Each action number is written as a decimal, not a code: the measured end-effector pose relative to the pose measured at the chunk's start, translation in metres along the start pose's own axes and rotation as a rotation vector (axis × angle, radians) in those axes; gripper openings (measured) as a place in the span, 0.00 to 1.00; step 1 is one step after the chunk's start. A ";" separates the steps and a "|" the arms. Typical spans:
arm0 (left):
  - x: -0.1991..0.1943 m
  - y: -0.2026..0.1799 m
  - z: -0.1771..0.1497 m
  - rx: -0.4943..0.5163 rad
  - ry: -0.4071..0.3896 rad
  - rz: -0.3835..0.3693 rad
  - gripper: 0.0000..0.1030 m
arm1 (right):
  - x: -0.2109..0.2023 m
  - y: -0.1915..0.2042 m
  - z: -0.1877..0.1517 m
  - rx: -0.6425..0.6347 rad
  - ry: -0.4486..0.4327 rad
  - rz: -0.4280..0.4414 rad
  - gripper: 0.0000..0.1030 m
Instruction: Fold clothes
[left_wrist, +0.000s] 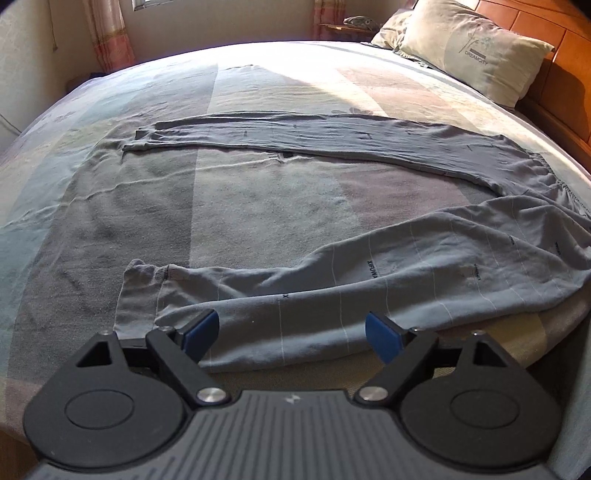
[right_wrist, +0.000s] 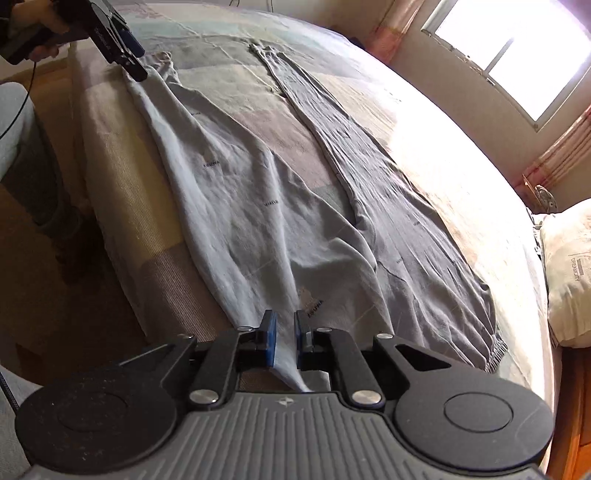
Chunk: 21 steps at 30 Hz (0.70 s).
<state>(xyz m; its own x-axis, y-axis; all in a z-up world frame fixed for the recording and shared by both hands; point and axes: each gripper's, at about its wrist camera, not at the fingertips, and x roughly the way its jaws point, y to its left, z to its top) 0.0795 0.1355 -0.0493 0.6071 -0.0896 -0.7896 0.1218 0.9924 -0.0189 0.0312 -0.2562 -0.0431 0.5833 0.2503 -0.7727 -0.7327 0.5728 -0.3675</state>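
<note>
1. Closest to me, the right gripper (right_wrist: 285, 341) has its blue pads nearly together, with a bunched fold of the grey trousers (right_wrist: 258, 206) running up between them; the cloth is pinched there near the waistband end.
2. The left gripper (left_wrist: 291, 338) stands wide apart over the cuff end of the nearer leg, its pads (left_wrist: 201, 334) clear of the fabric, gripping nothing.
3. The trousers lie spread across the bed (left_wrist: 258, 192), on a faded patchwork cover: one leg stretched straight and flat farther in, the other rumpled along the near edge, partly hanging over it.
4. The elastic waistband (right_wrist: 496, 352) sits toward the pillow (left_wrist: 476, 48) end.
5. A hand (right_wrist: 48, 22) holds the left tool at the far cuff.
6. Sunlight from the window (right_wrist: 517, 55) washes out the middle of the cover.
</note>
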 end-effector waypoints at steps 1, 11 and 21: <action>0.001 0.009 -0.002 -0.055 0.001 0.005 0.84 | 0.001 0.006 0.007 -0.003 -0.025 0.012 0.13; -0.007 0.090 -0.030 -0.480 -0.085 -0.003 0.84 | 0.045 0.044 0.082 0.150 -0.203 0.222 0.22; -0.012 0.086 -0.038 -0.495 -0.109 0.018 0.90 | 0.132 0.025 0.216 0.238 -0.263 0.423 0.30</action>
<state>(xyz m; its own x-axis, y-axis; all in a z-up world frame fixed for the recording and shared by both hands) 0.0523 0.2248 -0.0647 0.6874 -0.0545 -0.7242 -0.2599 0.9127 -0.3154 0.1654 -0.0404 -0.0423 0.3457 0.6661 -0.6609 -0.8406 0.5328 0.0972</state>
